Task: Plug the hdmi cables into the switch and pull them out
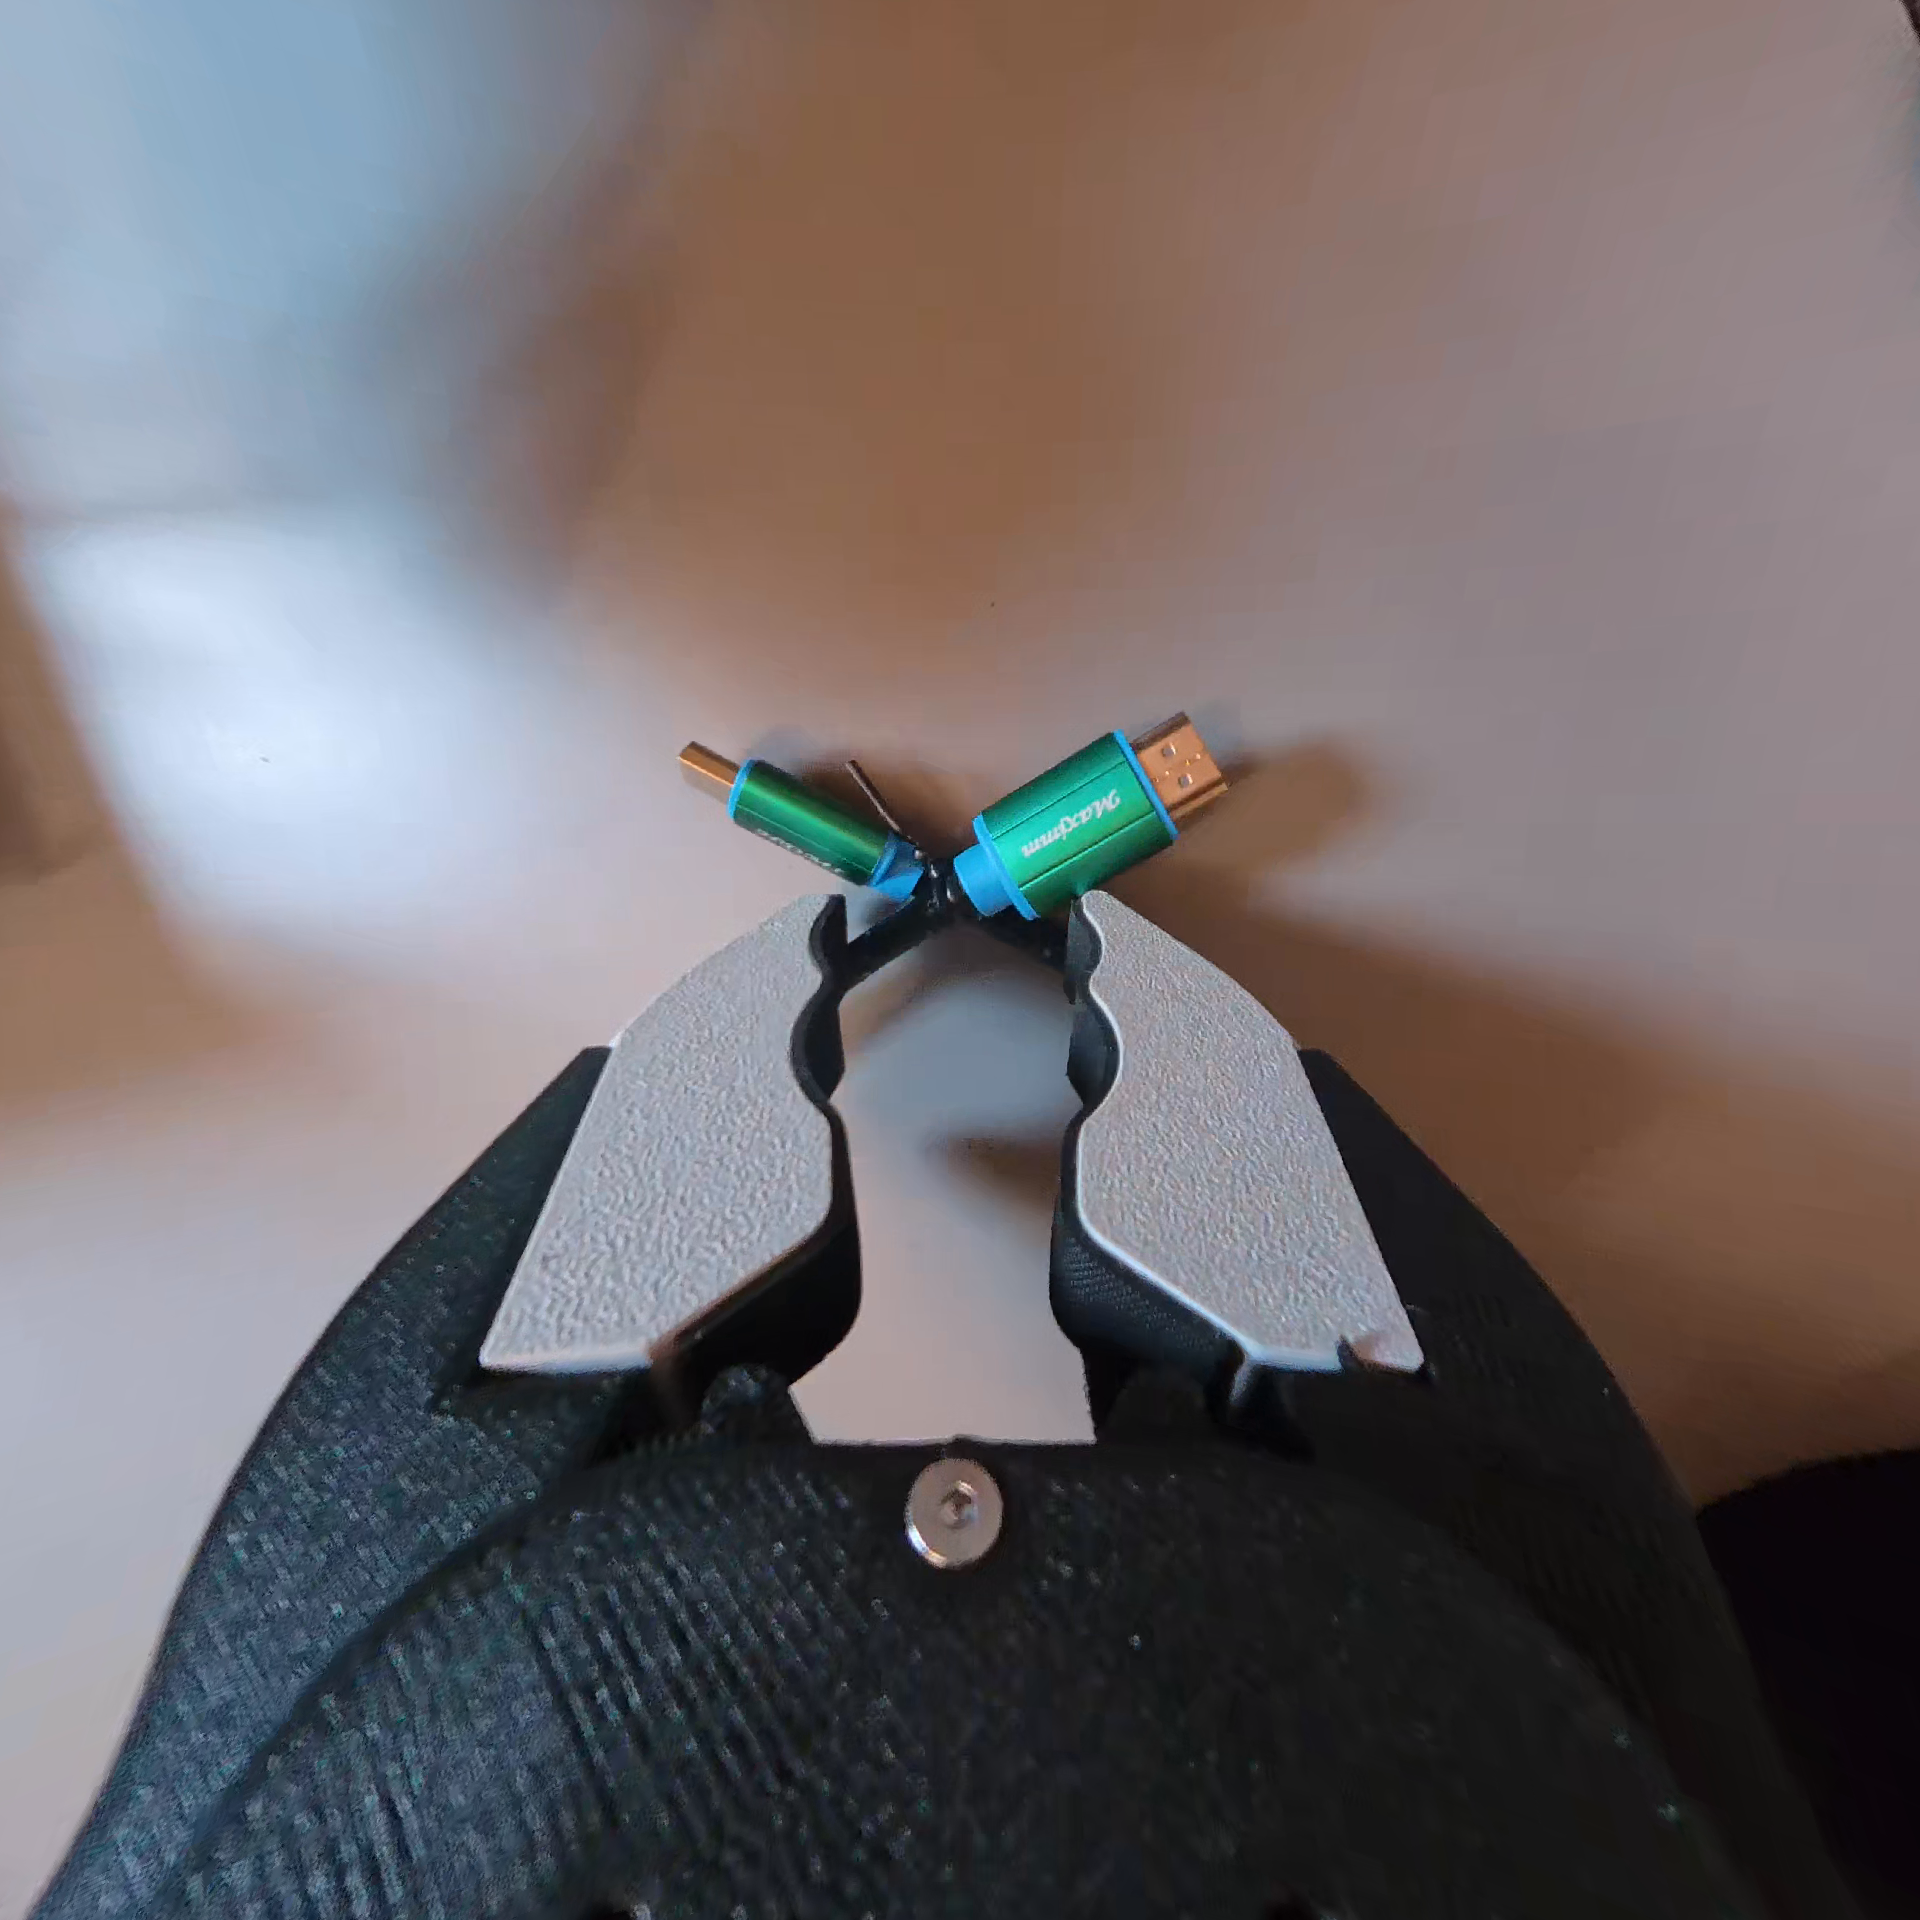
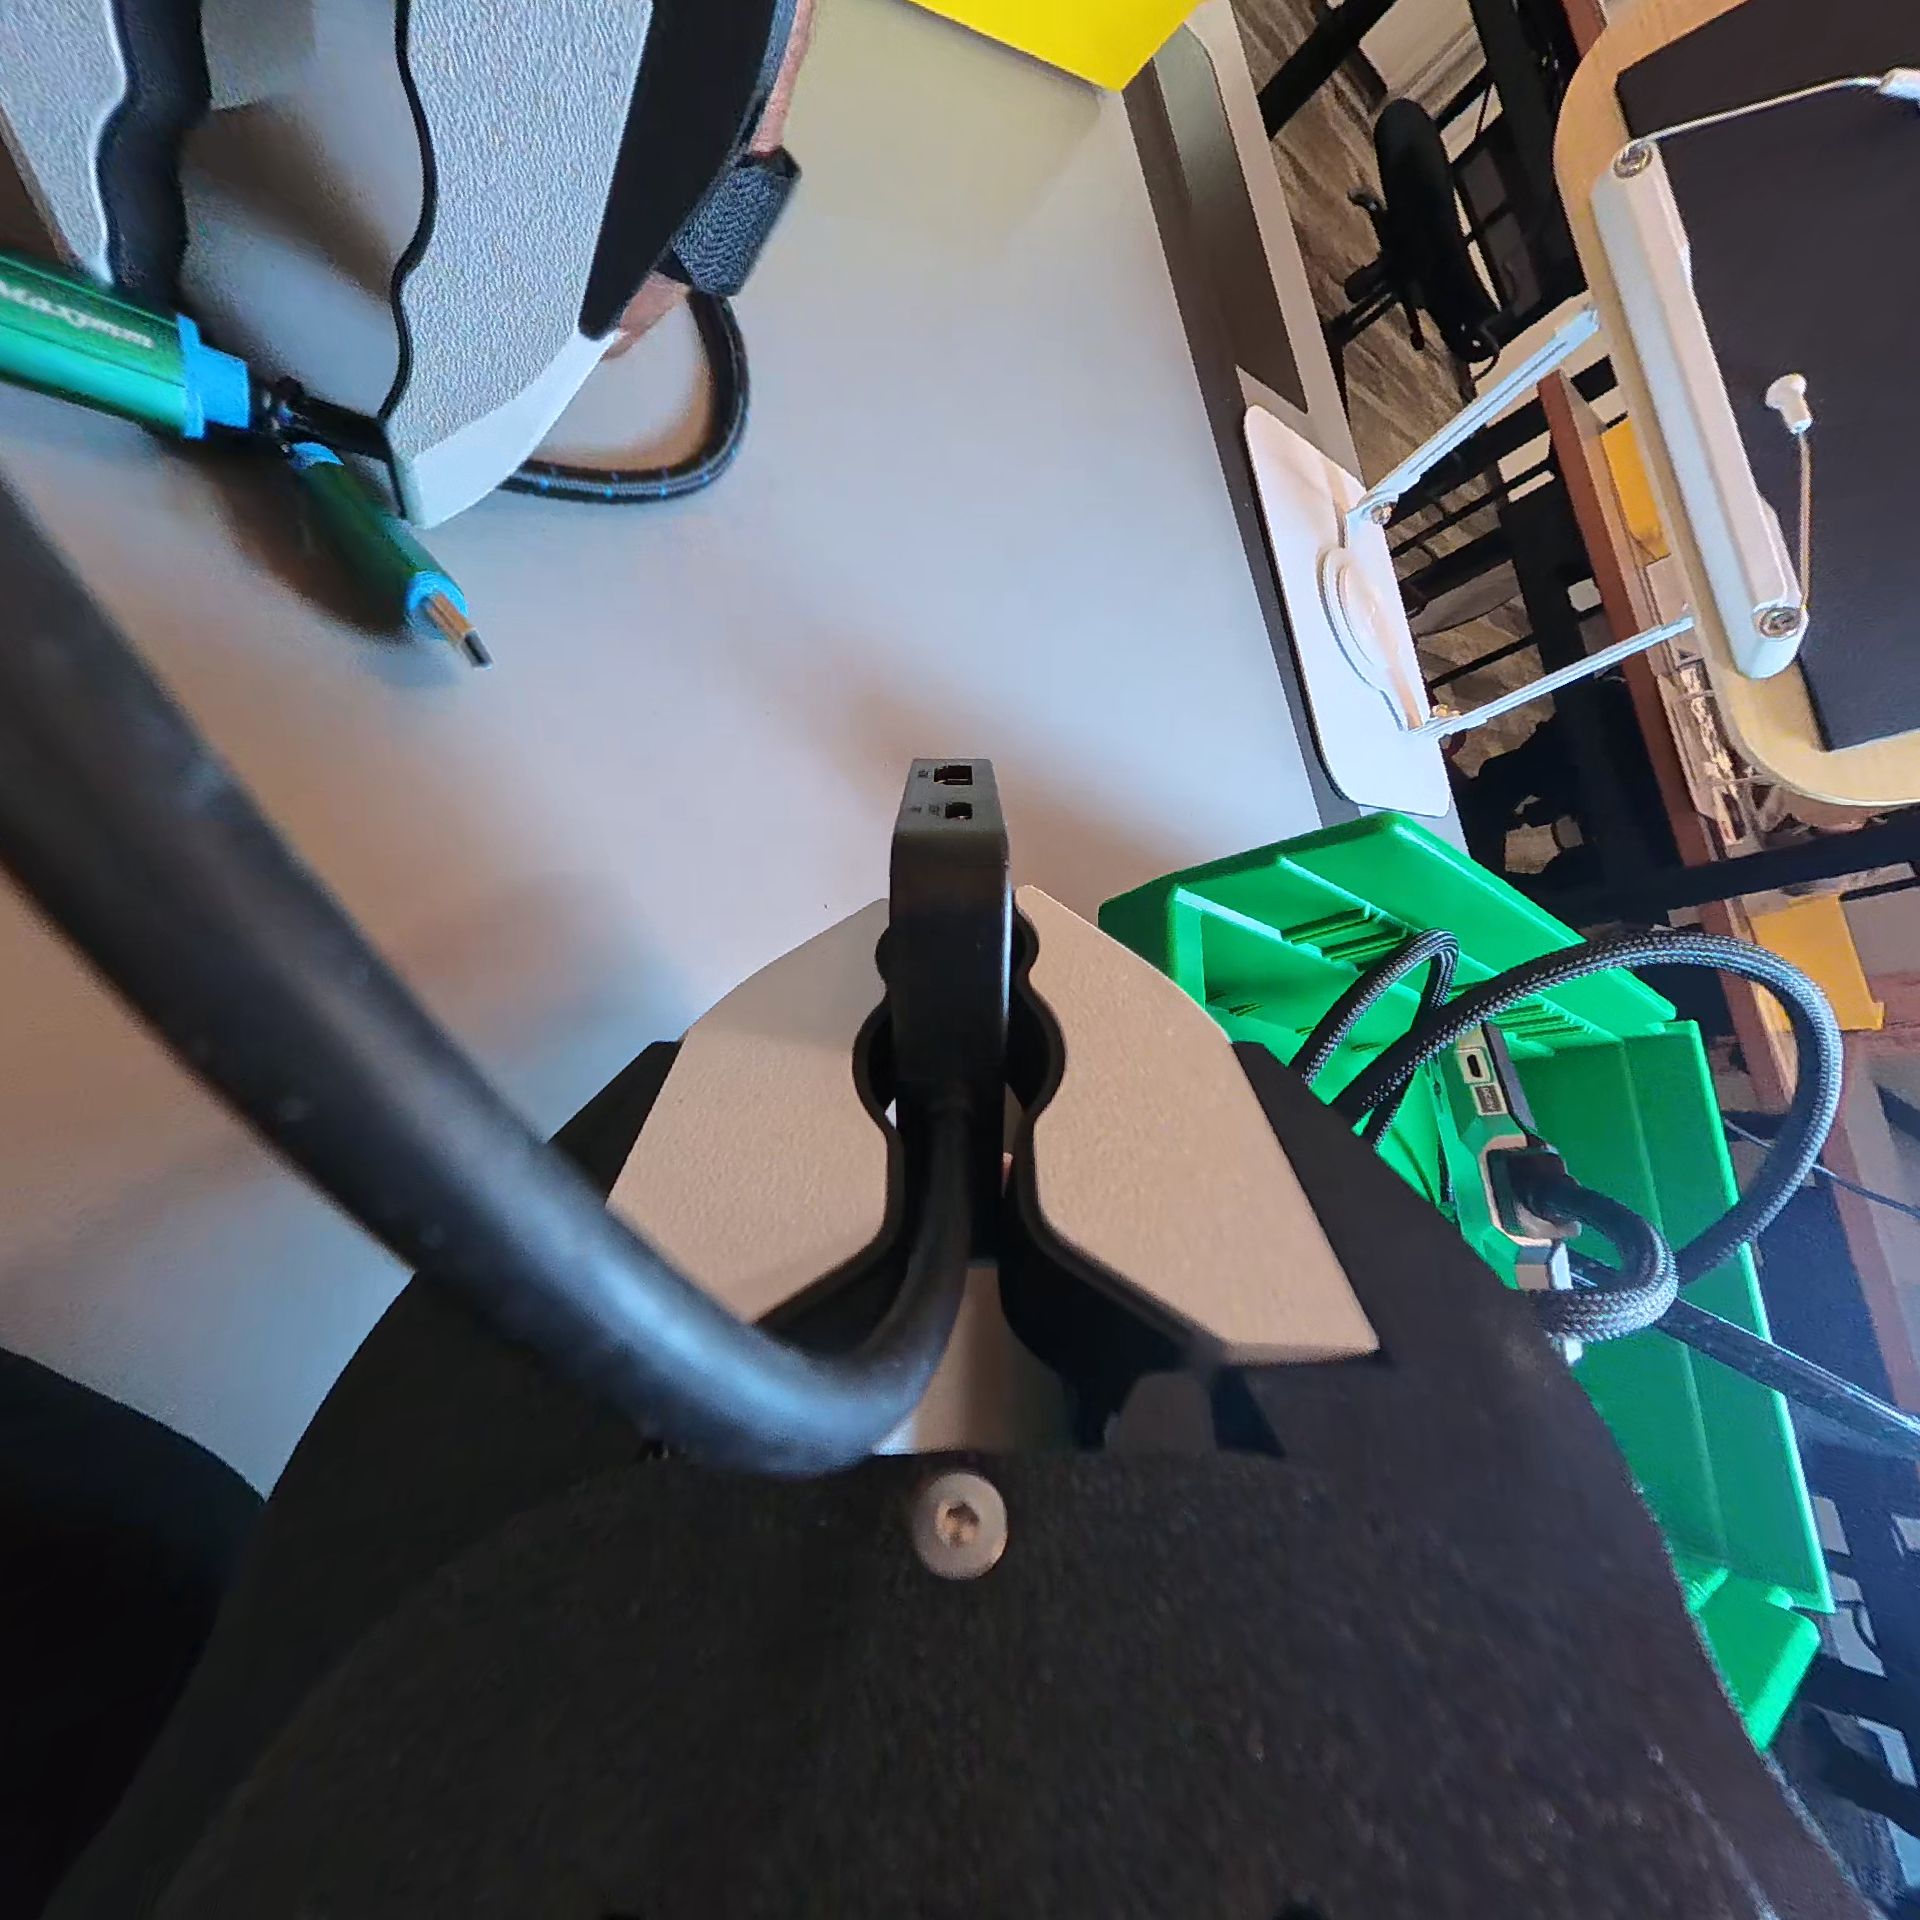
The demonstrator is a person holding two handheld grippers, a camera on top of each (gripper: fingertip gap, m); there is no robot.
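My left gripper (image 1: 956, 920) is shut on two braided HDMI cables where they cross. Their green plugs with blue collars stick out past the tips: one (image 1: 1081, 831) points right, the other (image 1: 810, 821) points left. Both are held a little above the pale table (image 1: 1351, 520). My right gripper (image 2: 953, 906) is shut on the black switch (image 2: 951, 831), held on edge with its end ports facing away. A thick black cable (image 2: 312, 1039) leaves the switch backwards and curves left. In the right wrist view the two plugs (image 2: 94, 348) (image 2: 395, 561) hang at the upper left by a left finger (image 2: 488, 260).
A green plastic bin (image 2: 1662, 1143) stands at the right table edge and holds a coiled braided cable and a small device. A yellow object (image 2: 1049, 31) lies at the far edge. A white stand base (image 2: 1340, 623) sits beyond the table. A loop of braided cable (image 2: 644, 478) rests on the table.
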